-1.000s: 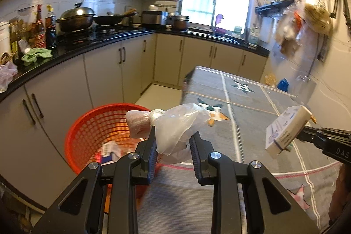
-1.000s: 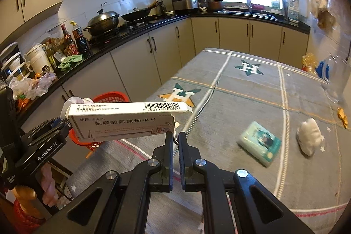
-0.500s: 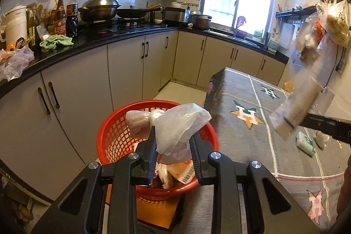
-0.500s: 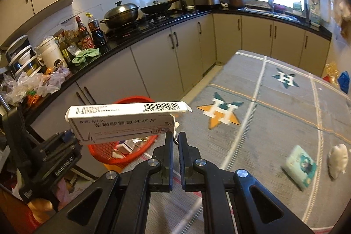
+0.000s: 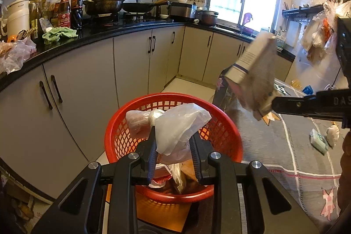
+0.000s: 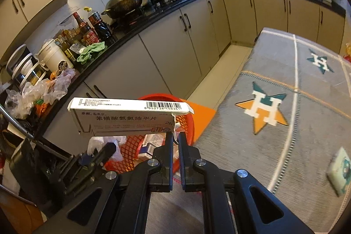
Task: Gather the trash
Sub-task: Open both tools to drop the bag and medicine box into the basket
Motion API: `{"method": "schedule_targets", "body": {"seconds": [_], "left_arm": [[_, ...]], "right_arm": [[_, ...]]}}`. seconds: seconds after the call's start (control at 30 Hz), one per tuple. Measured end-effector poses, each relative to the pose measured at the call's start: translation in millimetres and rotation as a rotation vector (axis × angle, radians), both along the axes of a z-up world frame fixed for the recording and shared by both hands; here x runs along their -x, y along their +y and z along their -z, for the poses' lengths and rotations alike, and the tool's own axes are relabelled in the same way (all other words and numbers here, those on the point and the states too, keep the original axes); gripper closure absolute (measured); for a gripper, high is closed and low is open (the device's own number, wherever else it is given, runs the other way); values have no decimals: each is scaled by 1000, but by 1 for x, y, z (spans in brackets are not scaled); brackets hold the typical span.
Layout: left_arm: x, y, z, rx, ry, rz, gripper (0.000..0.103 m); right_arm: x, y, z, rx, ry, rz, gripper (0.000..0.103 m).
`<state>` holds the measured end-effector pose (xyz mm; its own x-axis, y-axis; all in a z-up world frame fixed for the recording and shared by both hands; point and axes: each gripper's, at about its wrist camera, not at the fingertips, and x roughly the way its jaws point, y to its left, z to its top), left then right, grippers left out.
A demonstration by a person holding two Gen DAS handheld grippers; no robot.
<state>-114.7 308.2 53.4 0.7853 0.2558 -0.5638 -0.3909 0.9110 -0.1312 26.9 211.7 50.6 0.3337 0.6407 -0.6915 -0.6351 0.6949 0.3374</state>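
My left gripper point(image 5: 173, 139) is shut on a crumpled clear plastic bag point(image 5: 175, 126) with a pinkish lump knotted at its left end. It hangs just above the red mesh basket point(image 5: 219, 124), which holds several scraps of packaging. My right gripper point(image 6: 174, 135) is shut on the end flap of a white medicine box point(image 6: 127, 116) with a barcode. The box sticks out to the left over the red basket point(image 6: 186, 124). In the left wrist view the same box point(image 5: 252, 71) is blurred, held high at the right of the basket by the right gripper point(image 5: 272, 103).
A grey cloth-covered table point(image 6: 296, 124) with star patterns stands to the right; on it lie a green packet point(image 5: 318, 143) and a white wad point(image 5: 332, 134). Beige cabinets point(image 5: 131, 67) under a black counter with pots and bottles run along the left. The basket rests on an orange stool point(image 6: 201, 113).
Both grippers have swung left from over the table to the red basket. The bag now hangs over the basket's middle, and the box has come up close beside it.
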Motion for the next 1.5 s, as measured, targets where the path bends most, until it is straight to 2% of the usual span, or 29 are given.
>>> {"method": "schedule_targets", "body": {"seconds": [0.37, 0.43, 0.5, 0.57, 0.87, 0.9, 1.03, 1.2, 1.27, 1.5], "left_arm": [[-12, 11, 18, 0, 32, -14, 75], [-13, 13, 19, 3, 33, -14, 71], [-13, 14, 19, 7, 32, -13, 57], [-11, 13, 18, 3, 20, -18, 50], [-8, 2, 8, -21, 13, -12, 46], [-7, -1, 7, -27, 13, -12, 45], [-6, -7, 3, -36, 17, -11, 43], [-2, -15, 1, -42, 27, -11, 42], [0, -18, 0, -46, 29, -8, 41], [5, -38, -4, -62, 37, 15, 37]], "right_arm": [[-12, 41, 33, 46, 86, -28, 96], [-13, 44, 36, 46, 97, -31, 96], [-15, 45, 39, 38, 107, -44, 96], [-15, 44, 39, 35, 106, -53, 94], [-8, 26, 28, 12, 94, -51, 91], [-7, 24, 27, 12, 92, -51, 90], [-3, 12, 22, 8, 75, -35, 68], [-2, -4, 20, 1, 76, -9, 64], [-1, -11, 21, 0, 79, -1, 58], [3, -38, 23, -1, 83, 25, 55]]}}
